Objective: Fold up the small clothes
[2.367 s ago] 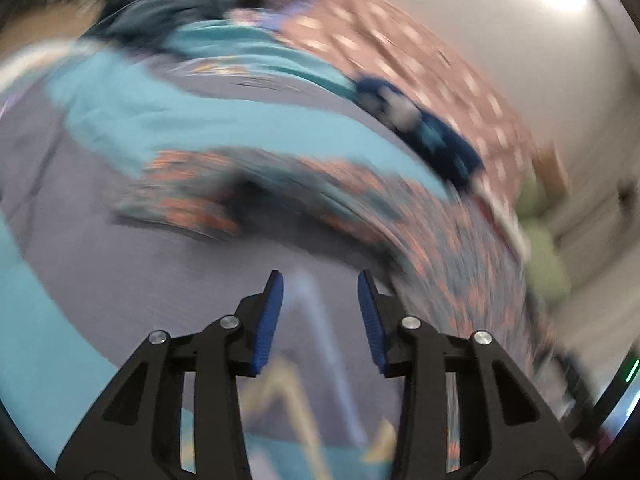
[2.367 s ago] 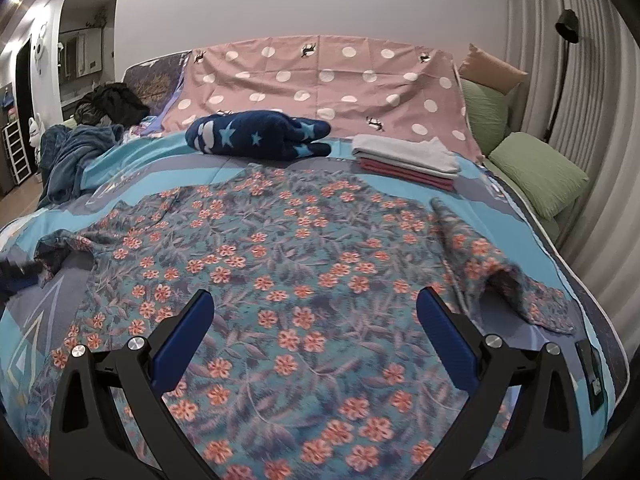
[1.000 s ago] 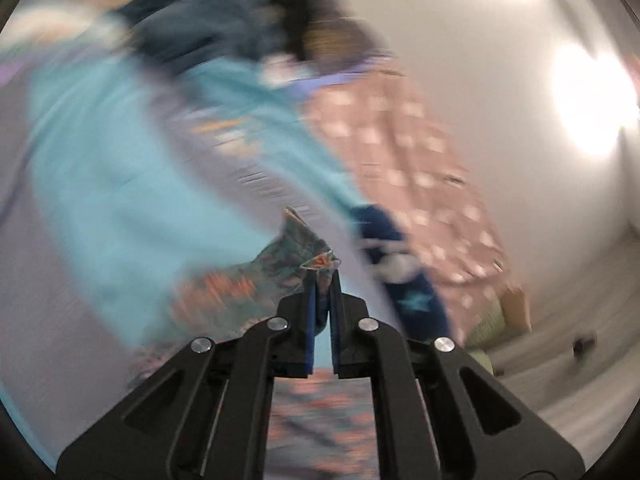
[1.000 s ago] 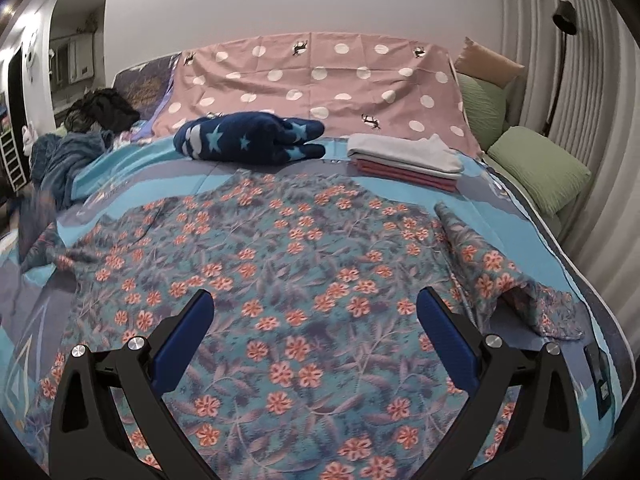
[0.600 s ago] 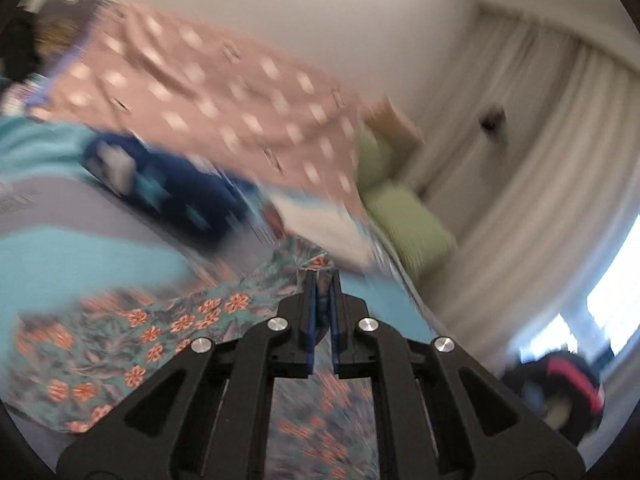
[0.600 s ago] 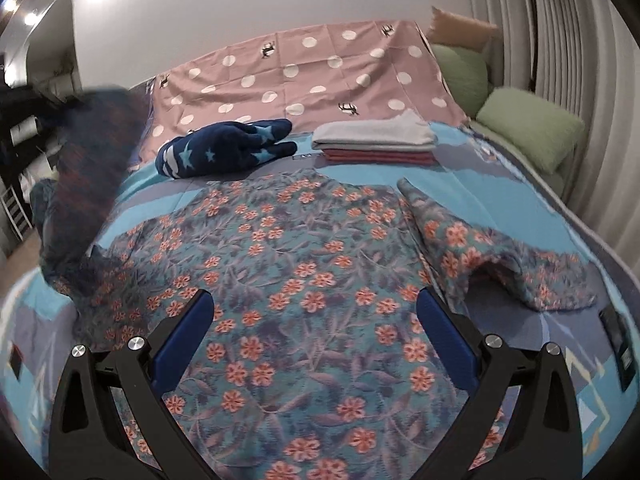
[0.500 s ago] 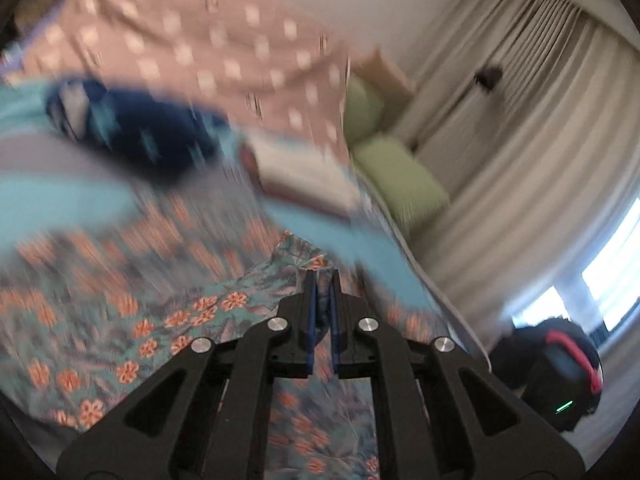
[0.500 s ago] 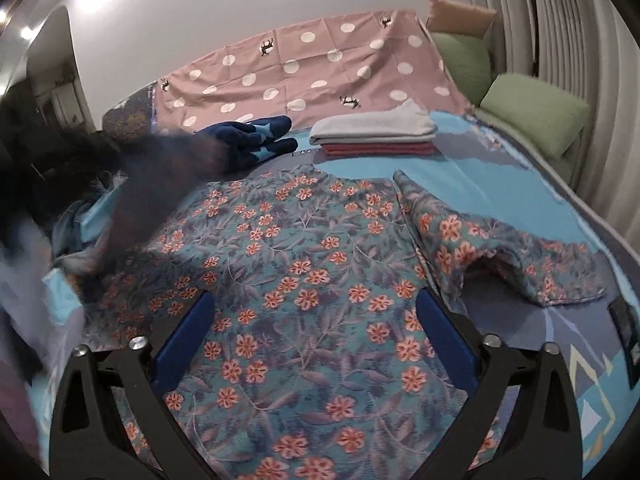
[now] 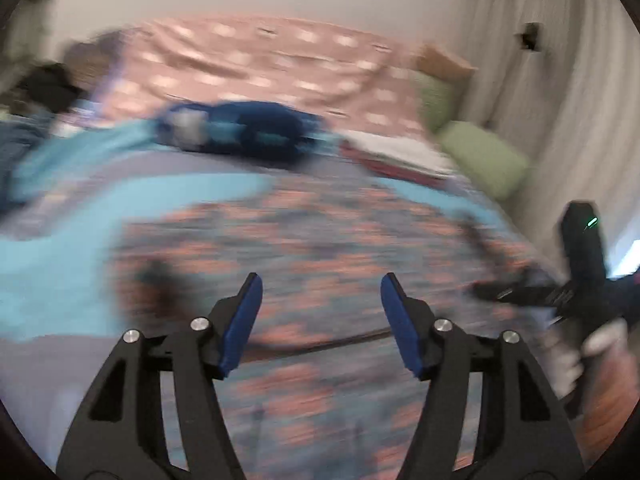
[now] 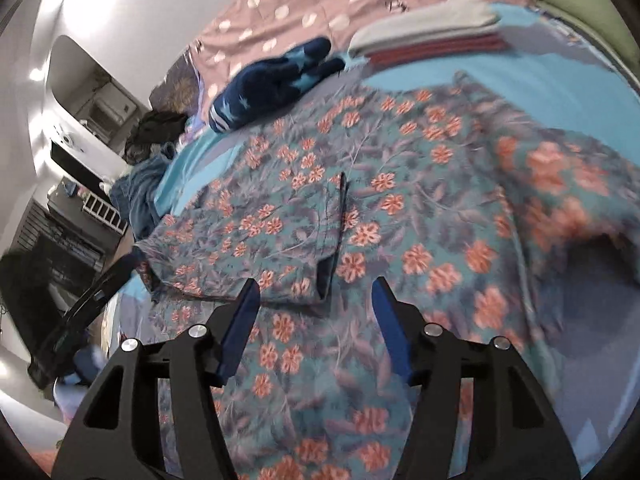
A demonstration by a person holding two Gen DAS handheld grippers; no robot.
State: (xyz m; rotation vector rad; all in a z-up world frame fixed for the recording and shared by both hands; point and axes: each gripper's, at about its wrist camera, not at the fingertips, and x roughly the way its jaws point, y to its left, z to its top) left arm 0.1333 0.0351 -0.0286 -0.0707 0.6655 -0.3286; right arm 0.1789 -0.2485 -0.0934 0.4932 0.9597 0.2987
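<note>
You carried the left sleeve (image 10: 256, 236) across and let go; it lay folded over the floral shirt (image 10: 420, 216) on the bed (image 10: 560, 84); your left gripper (image 9: 321, 322) had just been opening, empty; the right gripper (image 10: 316, 320) had been narrowing, half-wide, nothing between; the right sleeve remained, I judged.

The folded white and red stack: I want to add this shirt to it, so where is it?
In the right wrist view the folded stack lies at the top right, beyond the floral shirt, right of the navy star garment.

Teal floral shirt (image 10: 404, 216) lay spread flat on bed, left sleeve folded across body toward 3 o'clock, right sleeve rumpled.
</note>
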